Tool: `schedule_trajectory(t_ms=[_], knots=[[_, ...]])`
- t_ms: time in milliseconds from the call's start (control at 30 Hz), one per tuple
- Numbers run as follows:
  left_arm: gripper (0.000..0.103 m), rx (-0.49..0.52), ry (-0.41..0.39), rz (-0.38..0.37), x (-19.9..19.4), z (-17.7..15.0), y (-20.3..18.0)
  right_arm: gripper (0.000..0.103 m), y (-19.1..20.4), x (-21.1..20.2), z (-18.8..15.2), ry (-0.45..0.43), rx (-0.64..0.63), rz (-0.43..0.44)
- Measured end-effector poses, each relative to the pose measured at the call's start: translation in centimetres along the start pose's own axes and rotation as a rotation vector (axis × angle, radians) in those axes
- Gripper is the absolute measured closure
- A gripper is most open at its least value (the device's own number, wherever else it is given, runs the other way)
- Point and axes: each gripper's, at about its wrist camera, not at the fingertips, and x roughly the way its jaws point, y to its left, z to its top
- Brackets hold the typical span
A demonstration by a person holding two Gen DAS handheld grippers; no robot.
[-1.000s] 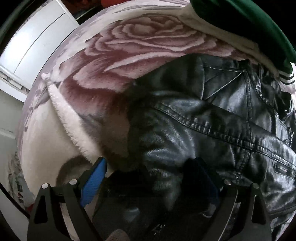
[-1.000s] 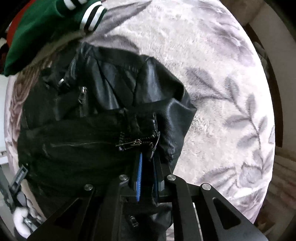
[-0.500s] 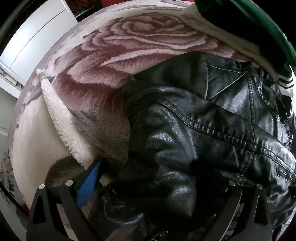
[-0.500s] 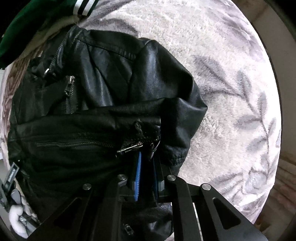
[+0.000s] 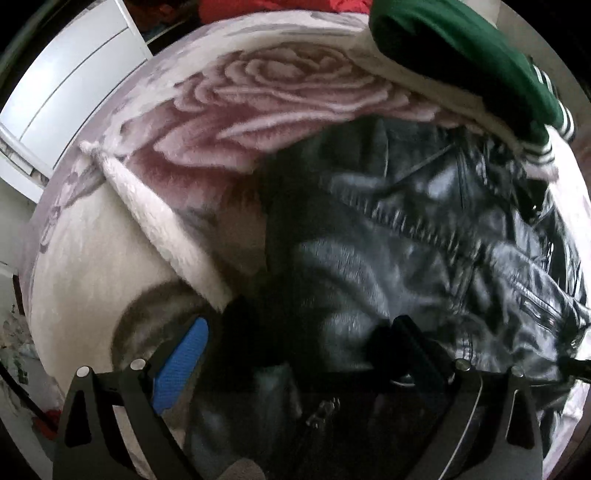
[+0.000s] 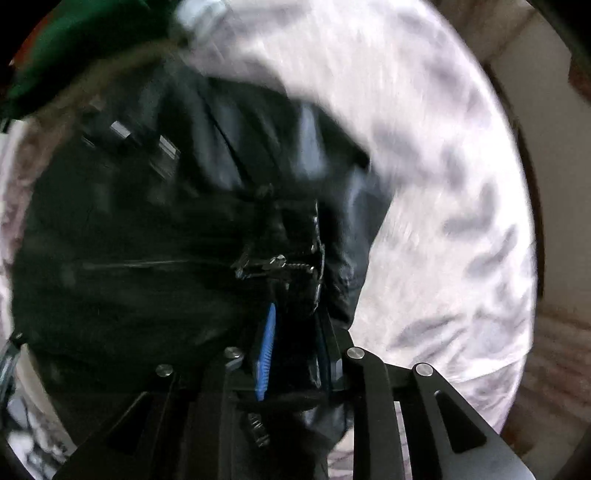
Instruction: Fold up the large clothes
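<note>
My left gripper [image 5: 295, 347] gapes free over the jacket [image 5: 424, 229], my right gripper [image 6: 295, 347] has just been loosening on its zipper edge — heavy, slick leather, best pinched at seams.

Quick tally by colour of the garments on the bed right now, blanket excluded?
Black leather jacket: 1
Green garment with striped cuffs: 1
Red garment, far edge: 1
Cream garment under the green one: 1
Total: 4

Glossy black leather jacket [image 5: 424, 258], plush fleece blanket [image 5: 258, 110]
</note>
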Motion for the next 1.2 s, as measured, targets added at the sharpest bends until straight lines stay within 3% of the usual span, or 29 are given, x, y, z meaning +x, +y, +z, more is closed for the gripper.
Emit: schedule_trajectory(t_ms=[67,133,267,433,533,633,667,700,733,867,967,1067,1200], knots=[[0.000,-0.023,-0.008,0.002,-1.0,-0.6,-0.1,0.079,-0.5,-0.8,0.4,0.005,0.017,0.034],[0.000,-0.020,-0.032,0.010,-2.8,-1.2,-0.8,0.077,-2.0,-2.8,0.9,-0.007,0.060,0.130],[0.000,-0.041,-0.061,0.017,-6.6,-3.4,-4.7,0.050,-7.6,-5.9,2.1,-0.064,0.199,0.314],[0.000,-0.071,-0.061,0.060,-9.1,-7.4,-11.3,0.049,-13.5,-2.6,7.2,-0.015,0.321,0.443],[0.000,-0.065,-0.028,0.108,-8.5,-9.7,-14.8,0.049,-13.9,0.0,10.2,0.038,0.305,0.530],[0.000,-0.061,0.017,0.121,-7.7,-11.6,-17.1,0.049,-11.9,2.1,11.7,0.125,0.198,0.518],[0.000,-0.053,0.036,0.124,-7.3,-12.2,-17.6,0.059,-11.4,2.2,11.9,0.128,0.161,0.496],[0.000,-0.045,0.045,0.131,-7.3,-12.7,-18.0,0.083,-10.6,2.0,12.0,0.122,0.107,0.468],[0.000,-0.036,0.053,0.133,-7.3,-13.1,-18.3,0.095,-9.8,1.7,12.1,0.114,0.045,0.461],[0.000,-0.013,0.088,0.100,-7.6,-15.2,-19.3,0.099,-7.5,-3.3,12.0,-0.073,-0.172,0.302],[0.000,0.026,0.124,0.100,-7.3,-17.0,-20.1,0.099,-7.2,-2.7,13.5,-0.106,-0.167,0.233],[0.000,0.020,0.162,0.112,-7.1,-18.7,-20.0,0.095,-7.0,-2.6,13.1,-0.061,-0.188,0.232],[0.000,-0.040,0.181,0.147,-7.5,-20.3,-18.4,0.056,-10.1,-5.6,8.6,0.013,-0.152,0.371]])
